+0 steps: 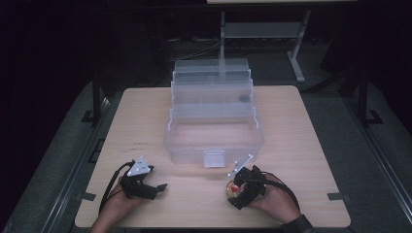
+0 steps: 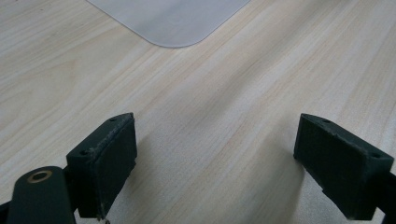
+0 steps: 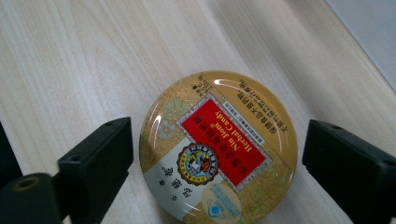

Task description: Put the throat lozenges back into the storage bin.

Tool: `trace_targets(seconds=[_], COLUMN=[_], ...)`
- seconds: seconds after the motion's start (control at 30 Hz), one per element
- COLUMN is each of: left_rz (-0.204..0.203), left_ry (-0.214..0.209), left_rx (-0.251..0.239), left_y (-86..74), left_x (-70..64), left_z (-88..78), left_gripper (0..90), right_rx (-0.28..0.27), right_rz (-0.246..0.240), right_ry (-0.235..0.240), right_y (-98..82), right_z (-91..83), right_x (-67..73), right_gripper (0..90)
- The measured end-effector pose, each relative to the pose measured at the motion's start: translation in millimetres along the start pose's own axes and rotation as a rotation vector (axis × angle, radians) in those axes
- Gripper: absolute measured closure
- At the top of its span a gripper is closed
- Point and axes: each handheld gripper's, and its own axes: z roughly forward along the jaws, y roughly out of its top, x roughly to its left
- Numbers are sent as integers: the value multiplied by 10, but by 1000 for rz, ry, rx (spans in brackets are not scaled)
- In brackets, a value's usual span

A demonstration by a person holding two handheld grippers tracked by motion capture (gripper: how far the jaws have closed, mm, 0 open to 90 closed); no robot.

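Note:
A round gold candy tin (image 3: 217, 147) with a red label lies flat on the wooden table (image 1: 301, 145) near its front edge, in front of the clear box. My right gripper (image 3: 219, 158) straddles the tin, one black jaw on each side, and a thin gap shows between each pad and the tin's rim, so it is open. In the high view the tin (image 1: 233, 188) peeks out at the right gripper (image 1: 241, 193), held by the person's right hand. My left gripper (image 2: 215, 158) rests over bare wood at the front left (image 1: 153, 188), open with nothing between its pads.
A large clear plastic box (image 1: 214, 141) with stepped tiers and a front latch stands open at the table's middle. One rounded corner of it (image 2: 173, 23) lies ahead of the left gripper. A metal desk frame (image 1: 296, 53) stands beyond the table.

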Motion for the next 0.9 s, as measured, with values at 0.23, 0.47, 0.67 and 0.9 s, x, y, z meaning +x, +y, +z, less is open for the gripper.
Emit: trace_targets(seconds=[0.23,0.47,0.67,0.9], left_rz=[-1,-1,-1,-1], left_ry=[1,1,1,1], left_rx=[-1,-1,-1,-1], left_y=[0,0,0,0], left_x=[-2,-2,-2,-2], left_z=[1,1,1,0], left_gripper=[123,123,123,123], right_rx=[9,19,19,20], right_rz=[-3,-14,-17,-18], right_ry=[0,0,0,0], right_y=[-3,-8,-9,-11], right_z=[8,16,16,15], right_x=[0,0,2,1], right_gripper=[144,186,191,194])
